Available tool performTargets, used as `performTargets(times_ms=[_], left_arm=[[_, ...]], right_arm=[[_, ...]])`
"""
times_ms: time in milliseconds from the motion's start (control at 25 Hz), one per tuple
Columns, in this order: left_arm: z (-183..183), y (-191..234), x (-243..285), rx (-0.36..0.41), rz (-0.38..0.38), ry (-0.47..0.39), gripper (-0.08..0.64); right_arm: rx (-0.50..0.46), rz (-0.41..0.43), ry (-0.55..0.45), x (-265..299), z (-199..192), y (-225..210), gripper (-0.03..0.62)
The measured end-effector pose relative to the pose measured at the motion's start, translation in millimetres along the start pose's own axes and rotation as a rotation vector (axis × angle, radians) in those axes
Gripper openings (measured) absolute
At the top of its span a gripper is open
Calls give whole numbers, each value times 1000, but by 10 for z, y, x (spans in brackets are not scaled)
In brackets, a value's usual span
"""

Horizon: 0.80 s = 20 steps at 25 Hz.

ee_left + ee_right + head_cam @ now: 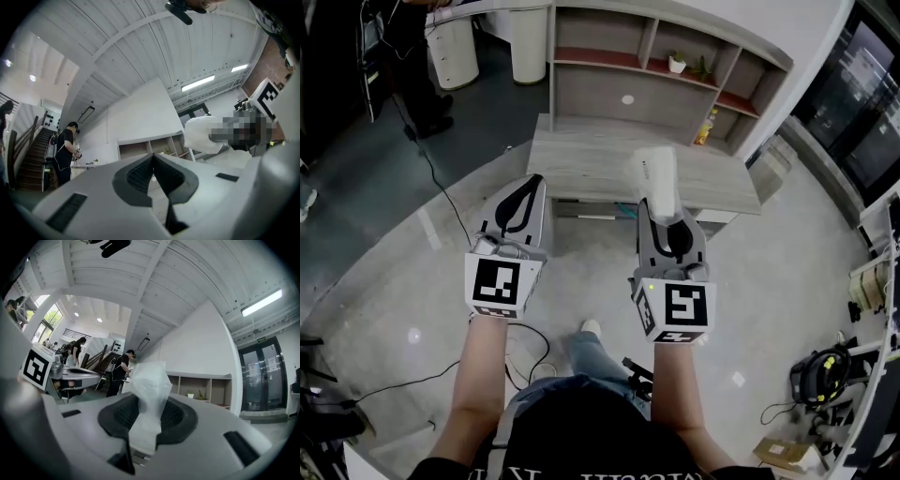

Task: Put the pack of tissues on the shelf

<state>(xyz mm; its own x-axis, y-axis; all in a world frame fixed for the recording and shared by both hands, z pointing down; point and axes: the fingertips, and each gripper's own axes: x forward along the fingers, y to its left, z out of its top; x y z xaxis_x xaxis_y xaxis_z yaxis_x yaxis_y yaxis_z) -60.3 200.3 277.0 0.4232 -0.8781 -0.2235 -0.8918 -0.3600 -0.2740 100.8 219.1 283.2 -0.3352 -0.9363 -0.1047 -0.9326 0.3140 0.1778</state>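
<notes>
1. Head view: The right gripper [664,217] is clamping the pack of tissues [657,176] by its near end. The white pack is sticking out toward 12 o'clock over the wood-grain counter [581,164]. The left gripper [531,184], at 9 o'clock of its partner, is riding with its jaws pressed together and nothing between them. The shelf [609,89] is standing at 12 o'clock beyond the counter, with a potted plant [677,64] and a yellow bottle [706,127] occupying cubbies toward 1 o'clock. Doing this step well likely means carrying the pack level across the counter and aiming for a free cubby near 12 o'clock. The grip should probably be let go only once the pack is resting on a board. White print on the person's black shirt is running off the bottom edge and cannot be read. The marker cubes are showing square patterns only.

2. Left gripper view: The ribbed pads are meeting tip to tip, carrying nothing. The pack is showing at 2 o'clock, and the shelf is sitting just above the jaw tips. No writing is legible here.

3. Right gripper view: The pads are pinching the soft wrapper, which is bulging upward above them. Such a yielding hold probably calls for steady pressure so the pack is not slipping out. The shelf is lying at 3 o'clock. A green sign [261,339] over the glass doors is too small to read, and no brand is showing on the wrapper.
</notes>
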Motion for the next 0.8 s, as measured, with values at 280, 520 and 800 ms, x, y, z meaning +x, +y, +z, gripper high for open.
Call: performTargets(times_ms=[280, 520, 800], left_arm=[[-226, 284, 903, -3, 56, 20, 12], [-358, 385, 1595, 29, 101, 20, 12], [-570, 326, 2061, 32, 110, 57, 12]], right_arm=[[12, 51, -9, 929, -109, -469, 112], [19, 95, -21, 1565, -218, -863, 112], [29, 133, -6, 1926, -420, -1120, 114]])
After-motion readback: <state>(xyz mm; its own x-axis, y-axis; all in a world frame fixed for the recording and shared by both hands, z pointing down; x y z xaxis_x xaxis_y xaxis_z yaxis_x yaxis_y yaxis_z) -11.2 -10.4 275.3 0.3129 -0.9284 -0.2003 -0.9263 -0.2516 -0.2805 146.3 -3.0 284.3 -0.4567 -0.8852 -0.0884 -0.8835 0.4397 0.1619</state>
